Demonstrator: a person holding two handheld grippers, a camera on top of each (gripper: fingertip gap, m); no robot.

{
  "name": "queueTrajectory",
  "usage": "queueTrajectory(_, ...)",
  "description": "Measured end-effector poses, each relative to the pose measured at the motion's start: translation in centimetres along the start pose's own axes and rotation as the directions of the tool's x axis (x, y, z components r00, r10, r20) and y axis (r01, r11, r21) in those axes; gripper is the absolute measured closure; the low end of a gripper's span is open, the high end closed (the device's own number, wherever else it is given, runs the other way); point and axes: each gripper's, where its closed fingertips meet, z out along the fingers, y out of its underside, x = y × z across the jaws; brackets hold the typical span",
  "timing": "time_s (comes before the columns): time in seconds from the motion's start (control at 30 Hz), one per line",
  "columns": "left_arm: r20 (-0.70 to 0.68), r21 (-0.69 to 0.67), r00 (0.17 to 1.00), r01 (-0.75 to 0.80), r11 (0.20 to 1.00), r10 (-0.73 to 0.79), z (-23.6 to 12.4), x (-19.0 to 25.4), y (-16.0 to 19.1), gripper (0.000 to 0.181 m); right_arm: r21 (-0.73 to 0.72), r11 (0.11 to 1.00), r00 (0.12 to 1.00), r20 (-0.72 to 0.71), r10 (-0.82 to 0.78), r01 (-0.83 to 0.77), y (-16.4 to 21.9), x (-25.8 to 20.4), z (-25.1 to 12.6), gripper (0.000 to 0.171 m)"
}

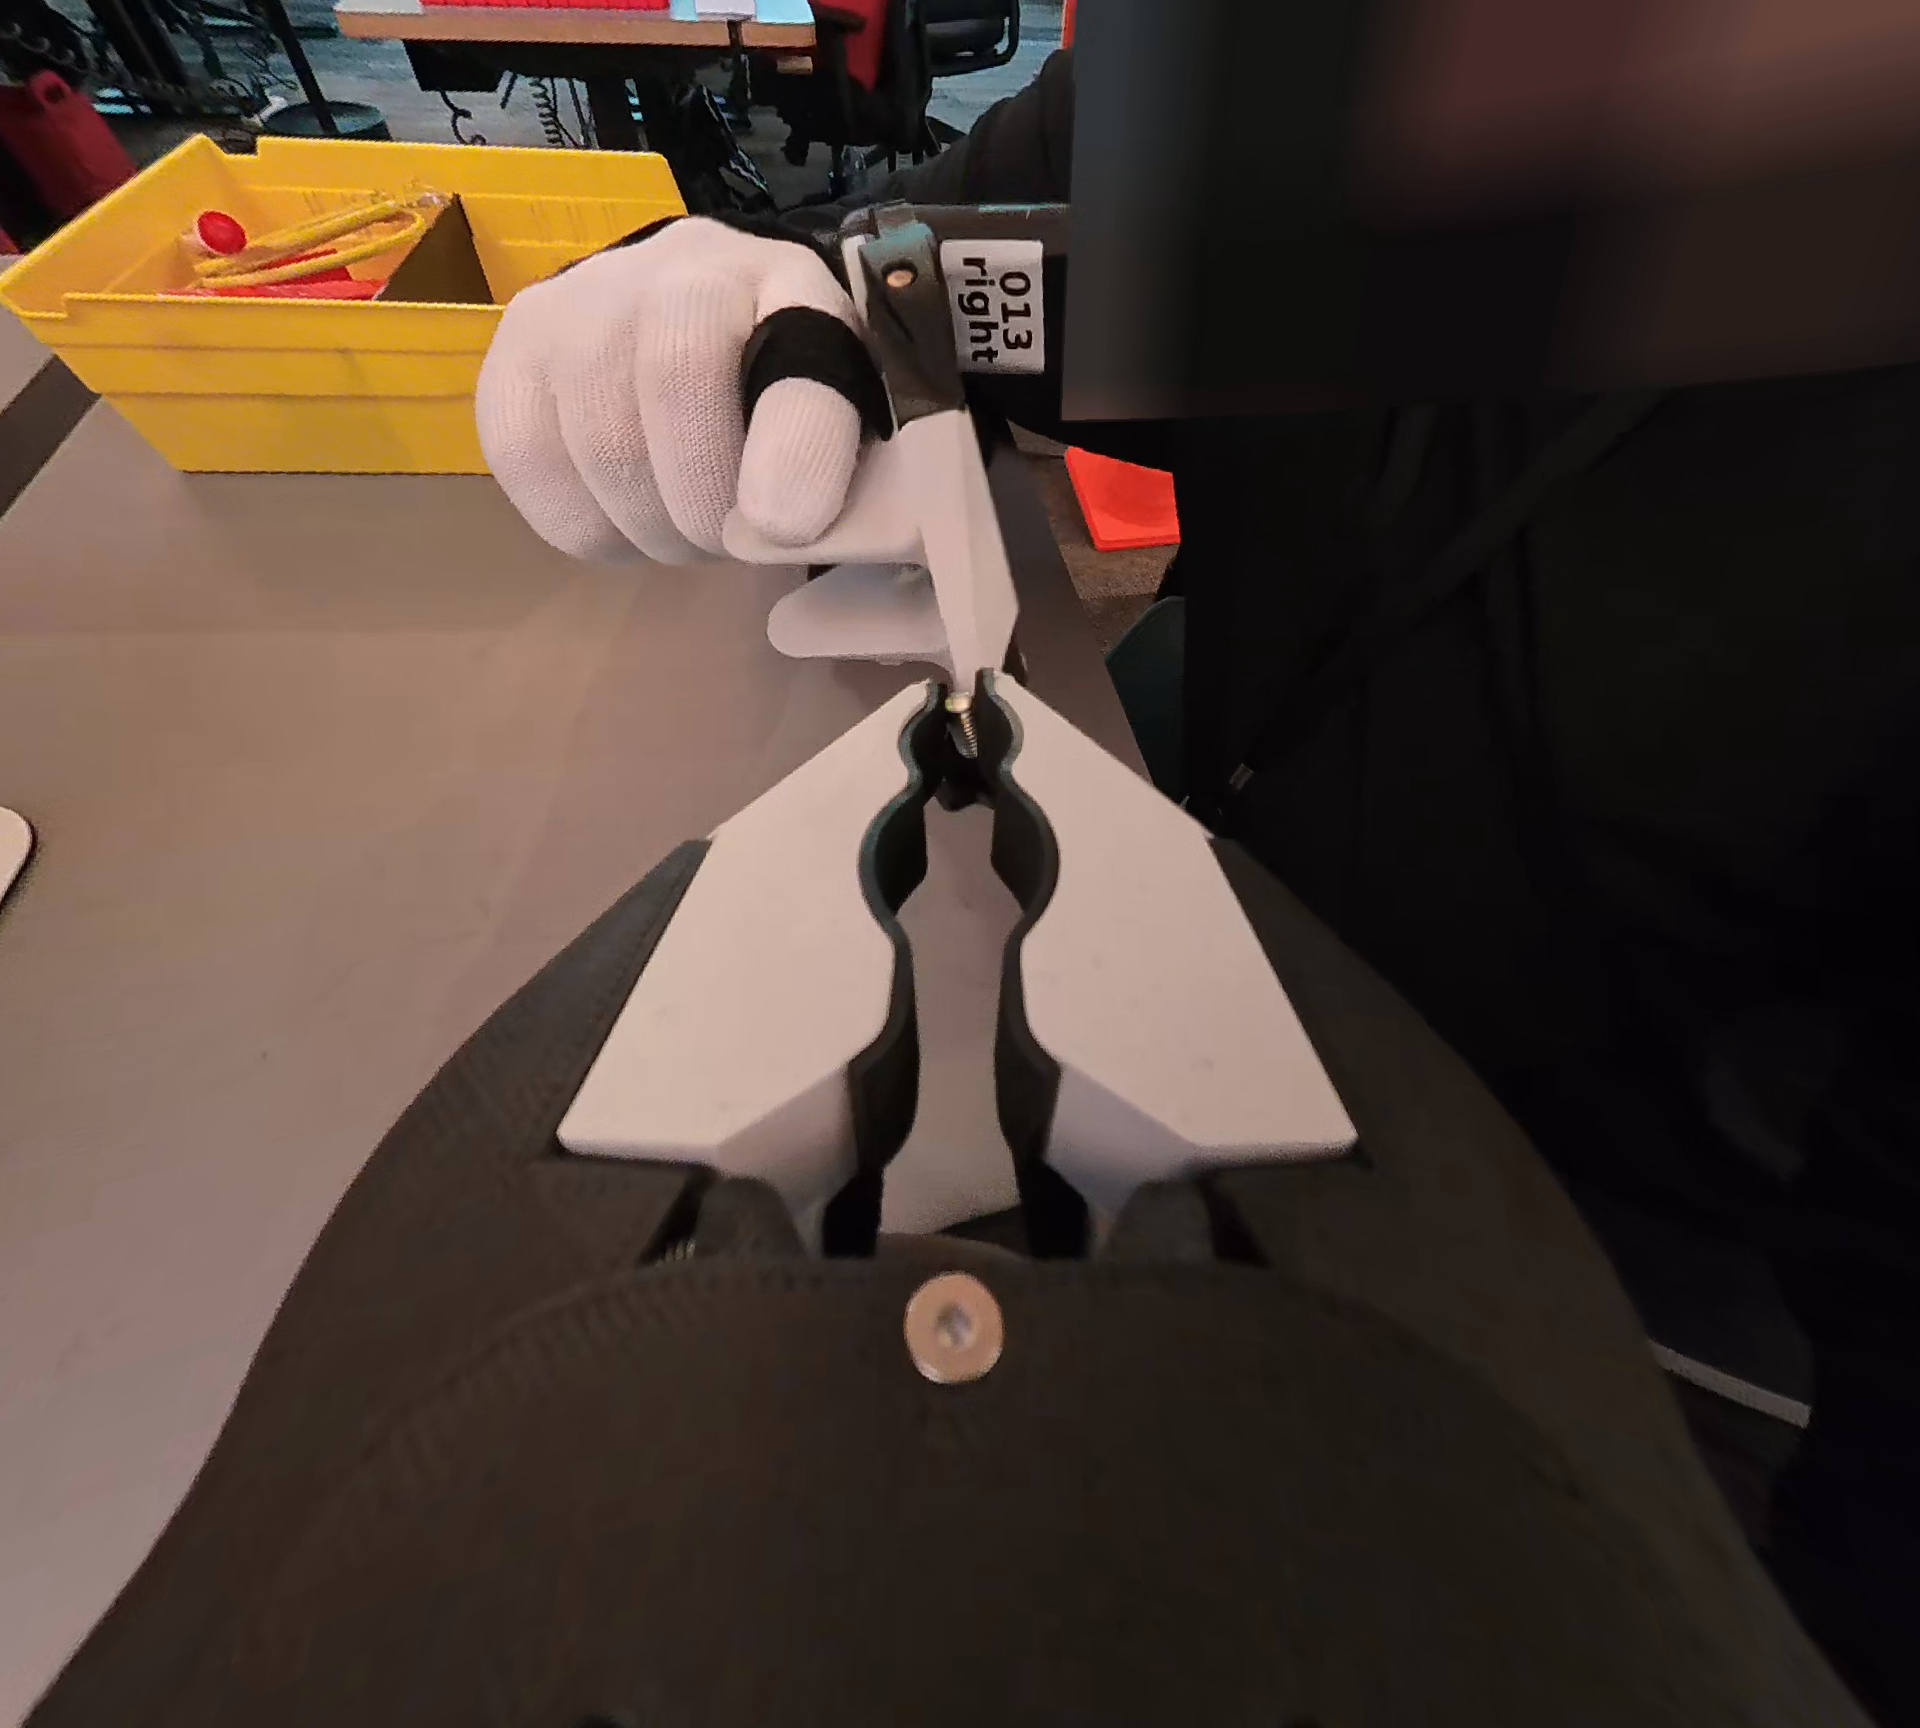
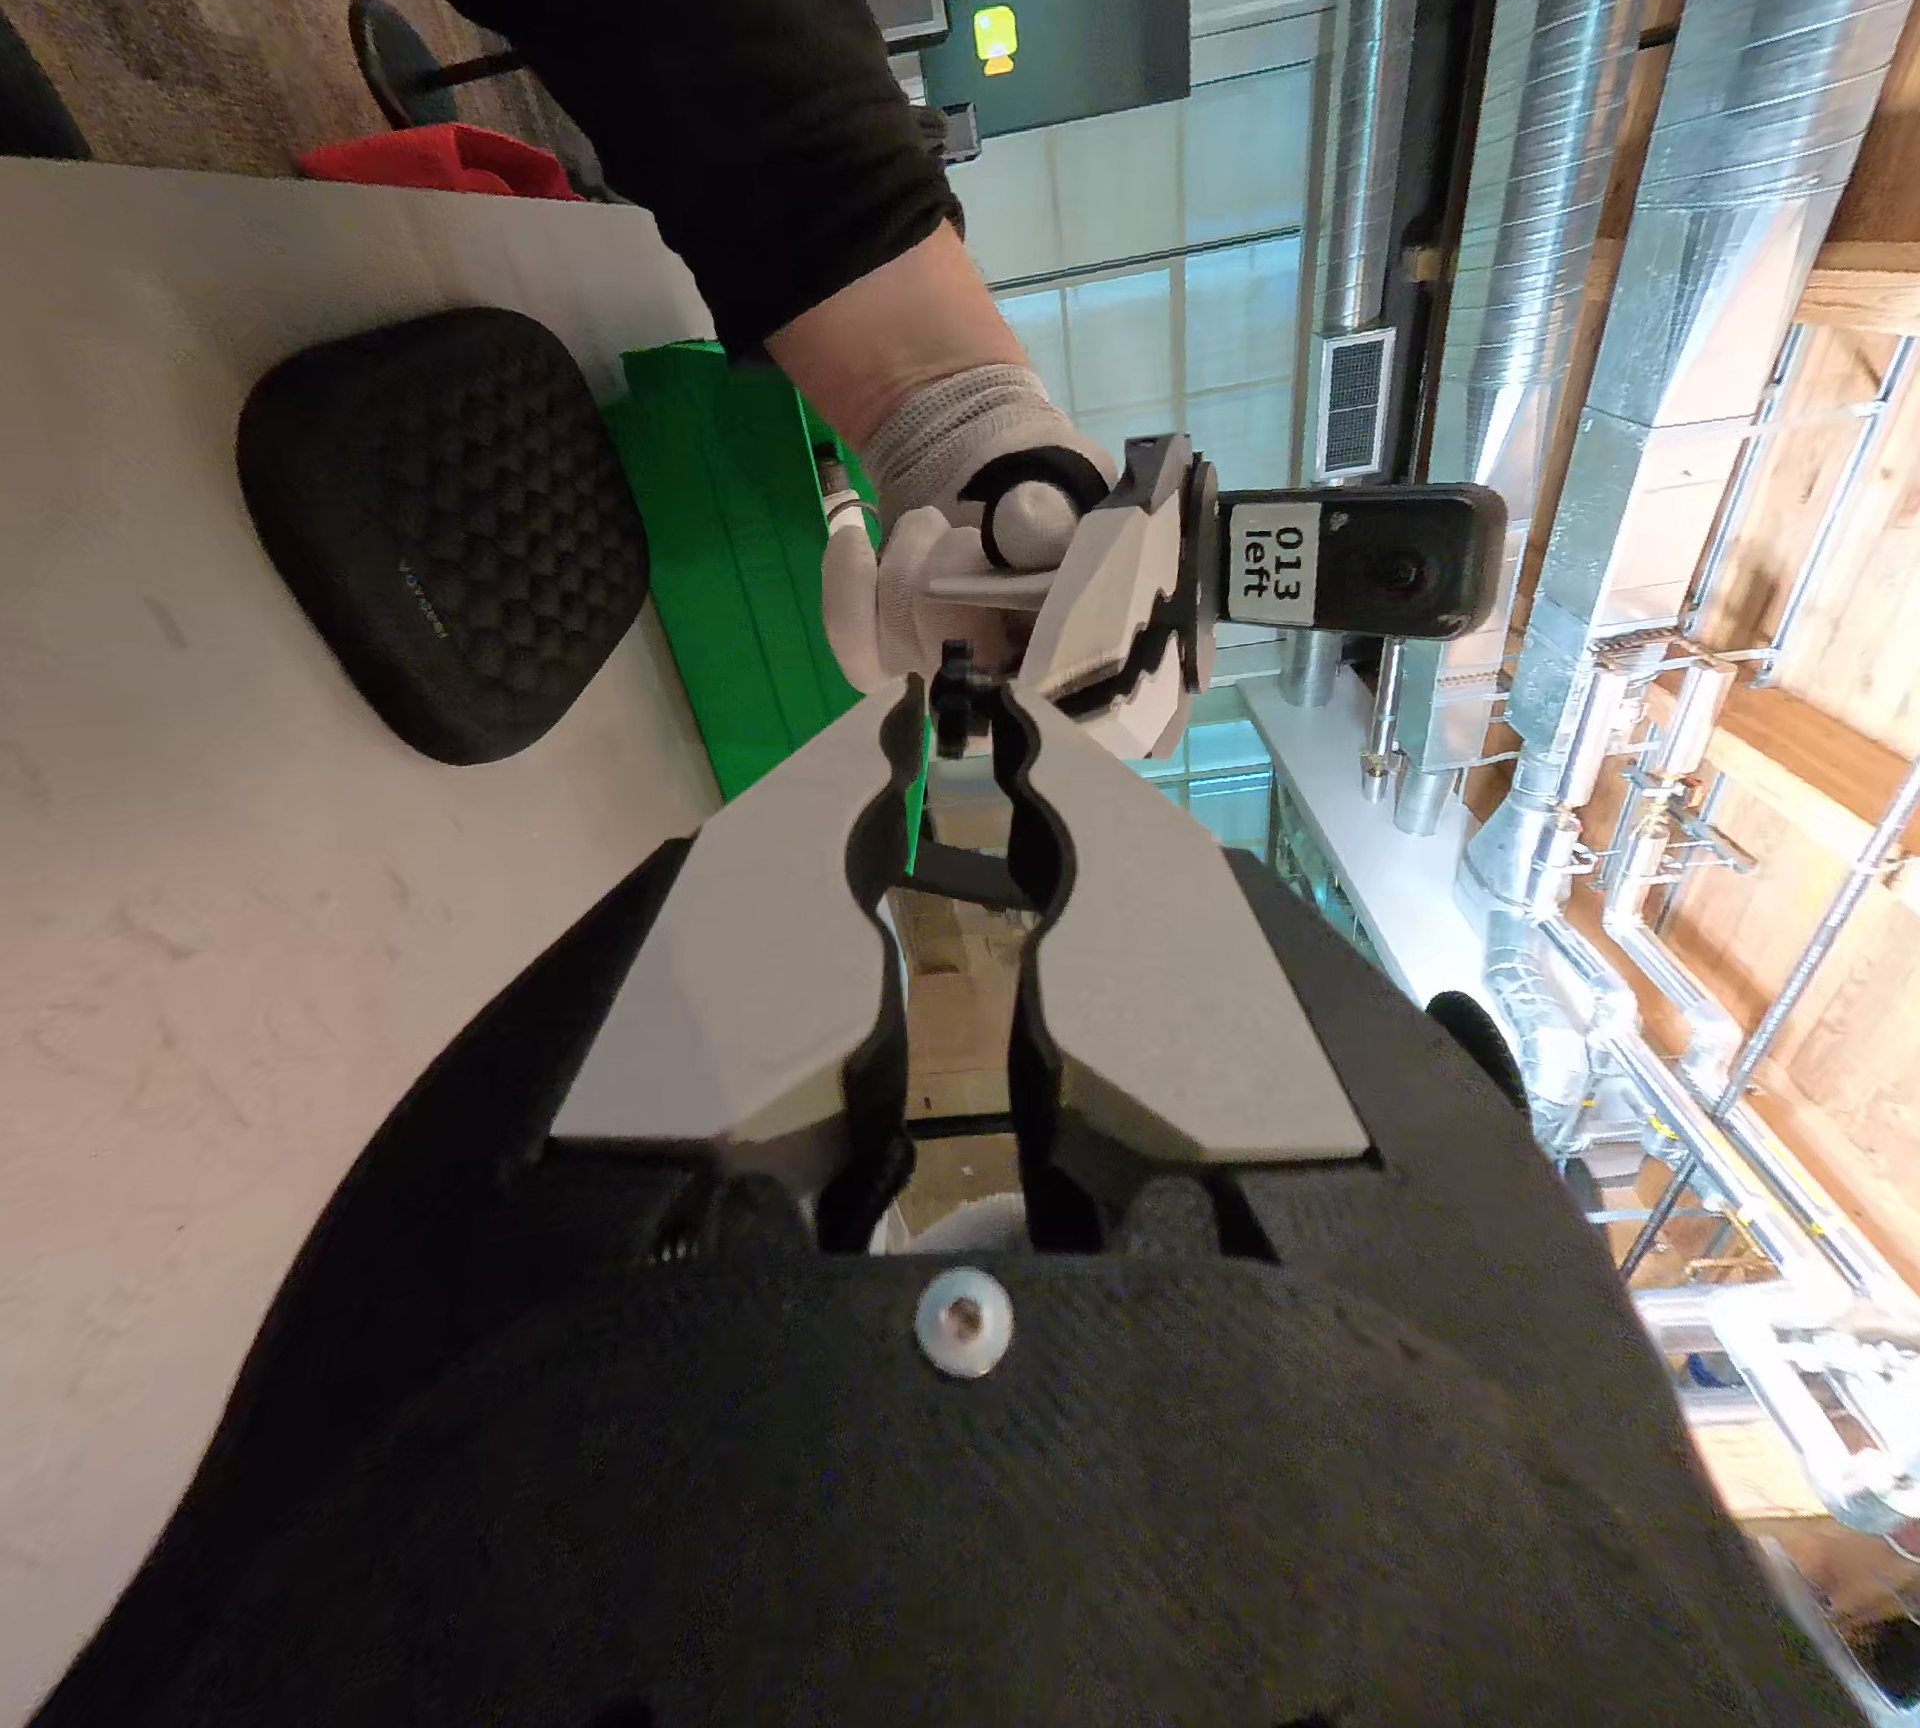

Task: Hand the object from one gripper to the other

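Nearest in the left wrist view, the left gripper (image 1: 962,702) had its jaws drawn in until only a narrow slot showed at the tips. The object (image 1: 964,731), a small screw with a dark knob on its near end, sat in that slot, and the claw looked clenched on it. The object was held clear above the grey table (image 1: 312,795), its long axis running near to far along the left fingers, with the screw head at the far end. Just beyond it, the right gripper (image 1: 982,670) came down from the far side, seen edge-on, its tip touching or almost touching the screw head. Its own camera showed the knob lying between its fingertips, but I could not tell whether they were pinching it or only bracketing it. As I judged it, the handover turned on this: the free far end pointed straight at the right claw, so the right only had to close across the axis before the left let go. Farther off were the gloved hand (image 1: 644,400) and a yellow bin (image 1: 312,400).
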Motion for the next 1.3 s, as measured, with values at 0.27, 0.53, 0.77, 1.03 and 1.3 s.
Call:
queueTrajectory(0.27, -0.009, 0.005, 1.000, 0.001, 1.000, -0.001, 0.3, -0.2, -0.3, 0.178, 0.000, 1.000, 1.000, -0.010, -0.026, 0.026, -0.3, 0.1, -0.1, 0.165)
queueTrajectory(0.53, -0.002, 0.038, 1.000, 0.010, 0.999, -0.010, 0.0, -0.4, -0.5, 0.178, -0.024, 0.997, 0.997, -0.031, -0.071, 0.071, -0.2, 0.3, 0.0, 0.169)
queueTrajectory(0.77, 0.012, 0.040, 1.000, 0.014, 0.999, -0.014, 0.1, -0.7, -0.5, 0.178, -0.031, 0.999, 0.999, -0.021, -0.033, 0.032, 0.1, 0.4, 0.0, 0.169)
queueTrajectory(1.03, 0.563, 0.030, 0.813, -0.198, 0.980, 0.147, -3.9, -5.3, -2.8, 0.141, 0.011, 0.938, 0.935, -0.081, 0.346, -0.347, 2.7, 4.0, -0.8, 0.169)
queueTrajectory(1.3, 0.695, -0.689, -0.039, -0.324, 0.649, 0.718, -5.1, -6.0, -3.2, 0.137, 0.158, 0.348, 0.364, 0.090, 0.927, -0.924, 6.2, 6.9, -1.5, 0.168)
